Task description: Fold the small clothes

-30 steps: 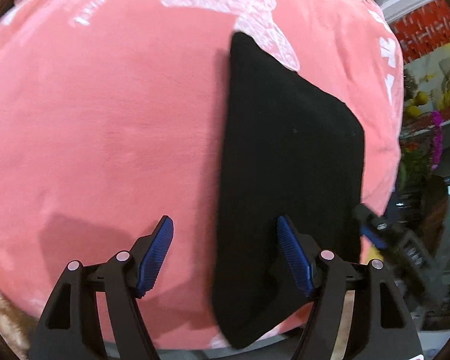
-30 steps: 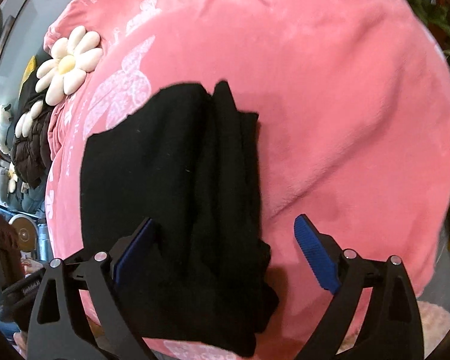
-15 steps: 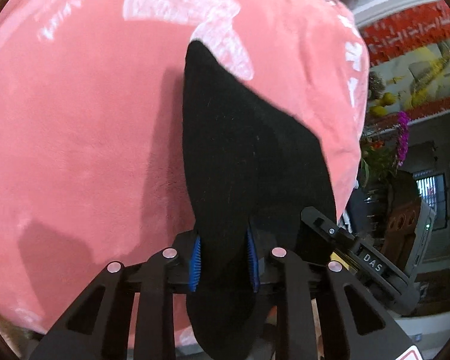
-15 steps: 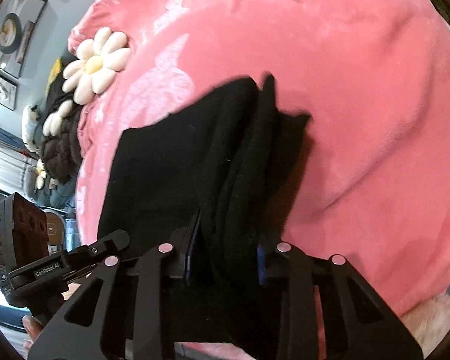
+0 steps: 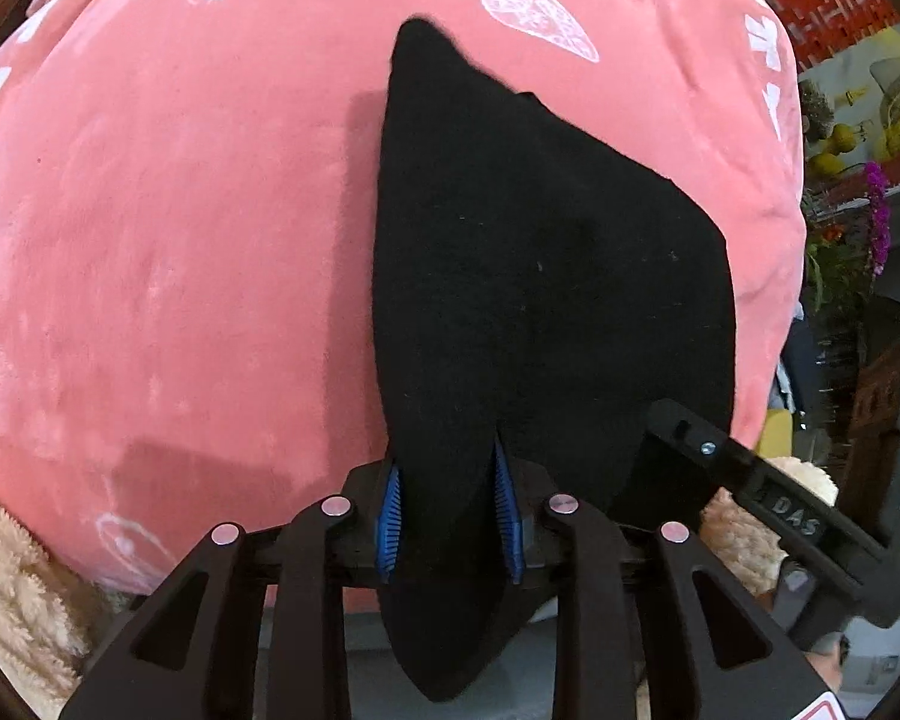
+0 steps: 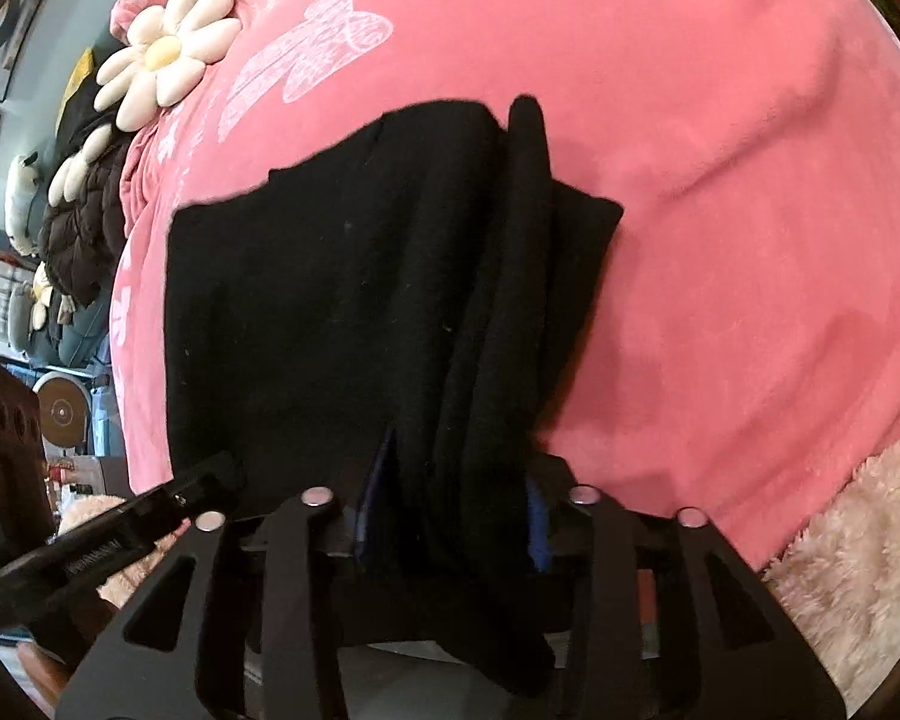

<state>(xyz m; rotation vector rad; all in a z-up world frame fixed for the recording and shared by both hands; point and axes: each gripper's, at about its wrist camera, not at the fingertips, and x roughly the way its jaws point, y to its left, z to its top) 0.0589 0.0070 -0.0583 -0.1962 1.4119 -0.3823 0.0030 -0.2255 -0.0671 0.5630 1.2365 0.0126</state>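
Observation:
A small black garment (image 5: 540, 276) lies on a pink plush blanket (image 5: 168, 228). My left gripper (image 5: 447, 519) is shut on the garment's near left edge, the cloth pinched between its blue pads (image 5: 388, 510). In the right wrist view the same black garment (image 6: 342, 300) shows bunched folds on its right side. My right gripper (image 6: 450, 516) is shut on that bunched near edge. The near corners hang below both grippers. The right gripper's body (image 5: 780, 516) shows at the lower right of the left wrist view.
The pink blanket (image 6: 720, 180) has white butterfly prints. A daisy-shaped cushion (image 6: 162, 54) and a dark puffy item (image 6: 84, 222) lie at the far left. Beige fluffy fabric (image 6: 858, 552) borders the blanket's near edge. Shelves and flowers (image 5: 870, 222) stand at the right.
Both grippers went from open around the garment's near edge to shut on it. The near edge is now lifted a little, and both cameras have pulled back slightly.

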